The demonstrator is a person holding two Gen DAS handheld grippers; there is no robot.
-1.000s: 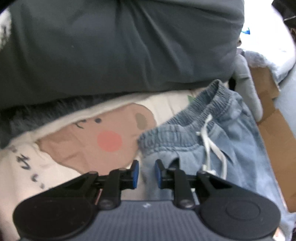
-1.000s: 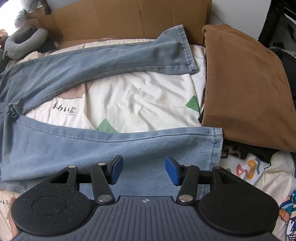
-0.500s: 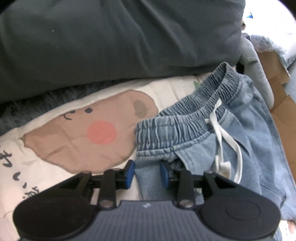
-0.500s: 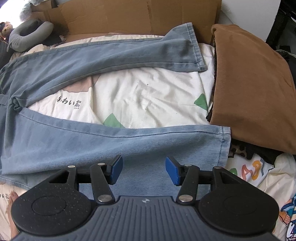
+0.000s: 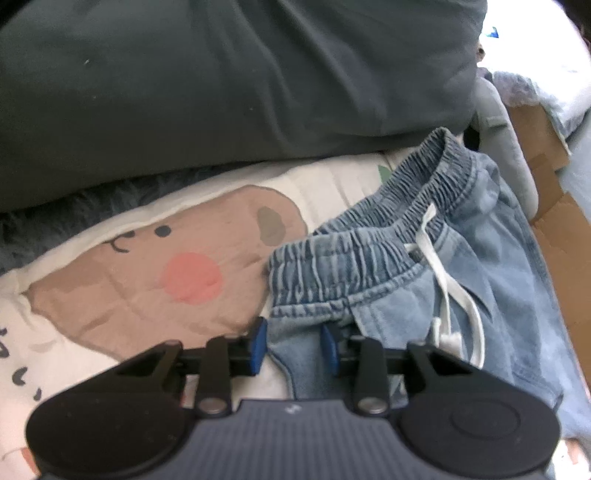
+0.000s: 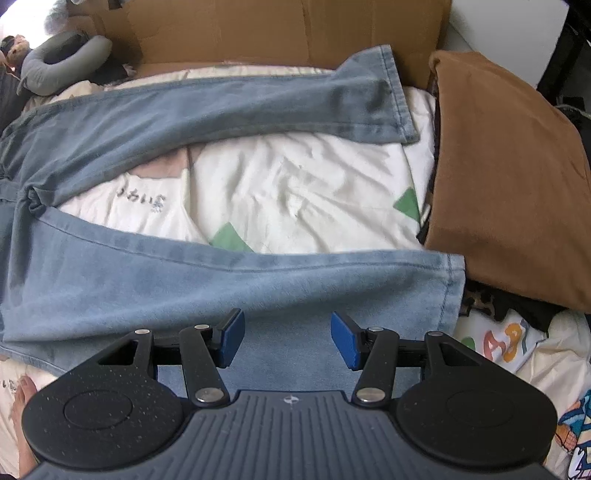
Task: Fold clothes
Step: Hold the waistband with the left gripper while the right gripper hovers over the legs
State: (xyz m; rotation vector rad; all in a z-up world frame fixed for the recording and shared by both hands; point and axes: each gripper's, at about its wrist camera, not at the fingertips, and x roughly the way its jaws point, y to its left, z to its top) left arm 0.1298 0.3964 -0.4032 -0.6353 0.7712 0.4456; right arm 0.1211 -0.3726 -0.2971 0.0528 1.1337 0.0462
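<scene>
Since the earlier frames the left tool (image 5: 293, 349) has come down onto the waist corner of the jeans (image 5: 424, 295), which now fills more of its view; the right tool (image 6: 287, 338) has kept its place. Bed sheet (image 6: 295, 192), white with a bear print and green triangles, carries the jeans (image 6: 184, 280), which lie spread flat, legs parted in a V, hems toward a brown cushion (image 6: 509, 177). Dark grey pillow (image 5: 221, 81) lies beyond the elastic waistband (image 5: 351, 266), from which a white drawstring (image 5: 443, 280) hangs. Cardboard (image 6: 295, 29) stands behind the far leg. Left tool: jaws closing, denim fold between the blue pads, not yet pressed. Right tool: jaws spread above the near leg's cuff, gripping nothing.
</scene>
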